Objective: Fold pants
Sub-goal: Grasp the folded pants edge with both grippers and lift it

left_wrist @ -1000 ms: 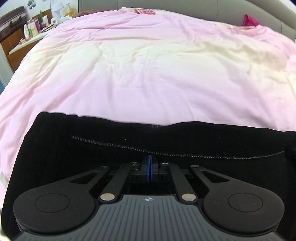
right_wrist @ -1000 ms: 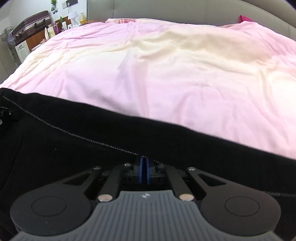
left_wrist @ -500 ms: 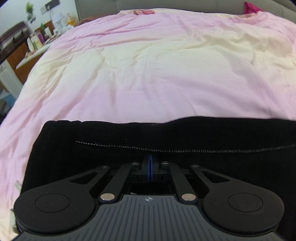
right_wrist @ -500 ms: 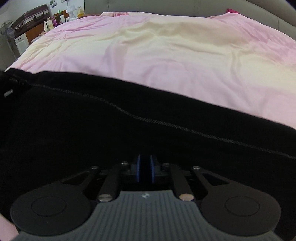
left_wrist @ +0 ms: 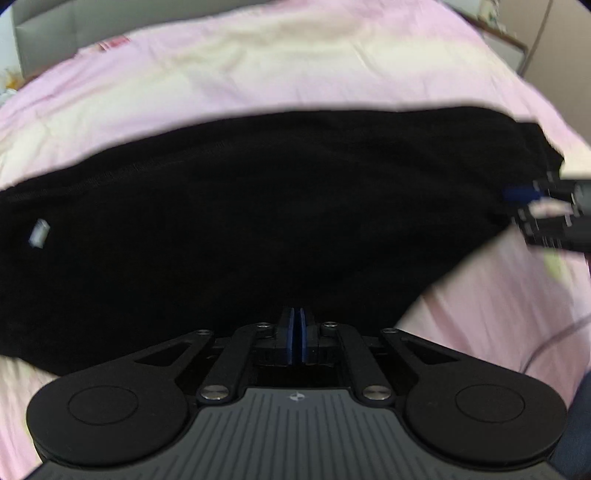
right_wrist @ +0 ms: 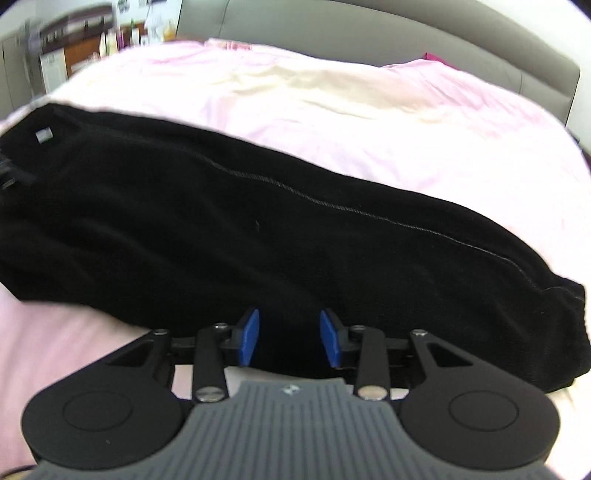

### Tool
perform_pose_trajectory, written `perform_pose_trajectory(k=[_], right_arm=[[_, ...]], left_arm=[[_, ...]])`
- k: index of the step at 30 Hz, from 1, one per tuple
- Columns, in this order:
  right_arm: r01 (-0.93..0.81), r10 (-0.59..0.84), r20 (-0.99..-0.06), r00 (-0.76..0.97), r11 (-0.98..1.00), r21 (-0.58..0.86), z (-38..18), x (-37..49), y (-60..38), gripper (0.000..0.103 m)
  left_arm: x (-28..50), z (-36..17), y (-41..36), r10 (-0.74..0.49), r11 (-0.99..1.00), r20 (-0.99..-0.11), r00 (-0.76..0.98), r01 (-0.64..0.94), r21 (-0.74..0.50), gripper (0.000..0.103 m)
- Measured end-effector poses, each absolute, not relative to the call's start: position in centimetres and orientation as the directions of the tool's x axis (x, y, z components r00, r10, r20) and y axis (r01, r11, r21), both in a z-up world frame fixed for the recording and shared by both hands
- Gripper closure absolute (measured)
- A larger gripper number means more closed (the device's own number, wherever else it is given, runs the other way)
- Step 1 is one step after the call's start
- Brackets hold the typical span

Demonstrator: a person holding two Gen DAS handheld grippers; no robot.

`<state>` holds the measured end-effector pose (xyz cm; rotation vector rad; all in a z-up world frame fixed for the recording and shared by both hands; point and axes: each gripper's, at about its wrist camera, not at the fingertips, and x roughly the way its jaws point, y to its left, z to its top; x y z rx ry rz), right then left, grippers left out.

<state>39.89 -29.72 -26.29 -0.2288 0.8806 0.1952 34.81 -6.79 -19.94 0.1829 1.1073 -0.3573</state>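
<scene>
The black pants [left_wrist: 280, 206] lie folded in a long band across the pink bed cover [left_wrist: 258, 62]. My left gripper [left_wrist: 297, 339] is shut, its blue pads pressed together at the near edge of the pants; whether cloth is pinched between them is hidden. In the right wrist view the pants [right_wrist: 258, 236] stretch from upper left to lower right, with a stitched seam along the top. My right gripper [right_wrist: 290, 338] is open, its blue pads apart on either side of the near edge. It also shows blurred at the right edge of the left wrist view [left_wrist: 546, 210].
A grey padded headboard [right_wrist: 369, 33] runs behind the bed. A wooden dresser with bottles [right_wrist: 99, 44] stands at the far left. A small white label [left_wrist: 38, 232] sits on the pants' left end. A thin cable [left_wrist: 554, 343] lies on the cover at right.
The pants' far edge has come over toward me, so the garment now lies doubled. My right gripper has opened and let go of the cloth. Both views have swung and blurred.
</scene>
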Motion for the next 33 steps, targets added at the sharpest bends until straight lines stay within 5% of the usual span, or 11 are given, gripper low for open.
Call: perform_pose_trajectory(k=[9, 16, 23, 27, 33], right_arm=[[-0.230, 0.094, -0.783, 0.614, 0.971, -0.064, -26.4, 38.5, -33.3, 0.064], [0.089, 0.089, -0.782, 0.617, 0.979, 0.183, -24.0, 36.1, -45.2, 0.063], [0.452, 0.131, -0.692, 0.710, 0.668, 0.590, -25.9, 33.4, -61.2, 0.061], [0.495, 0.164, -0.650, 0.742, 0.519, 0.697, -28.4, 34.4, -66.3, 0.040], [0.487, 0.209, -0.582, 0.786, 0.369, 0.792, -32.8, 37.3, -69.0, 0.047]], left_arm=[[34.6, -22.3, -7.4, -0.083, 0.946, -0.952, 0.295, 0.325, 0.018, 0.098], [37.3, -17.6, -10.5, -0.141, 0.933, -0.920, 0.365, 0.360, -0.001, 0.096], [42.9, -16.6, -17.4, -0.265, 0.903, -0.888, 0.375, 0.419, -0.093, 0.096], [46.2, -18.3, -22.2, -0.293, 0.871, -0.890, 0.350, 0.482, -0.097, 0.095], [49.8, -21.3, -27.8, -0.274, 0.842, -0.904, 0.328, 0.535, -0.061, 0.095]])
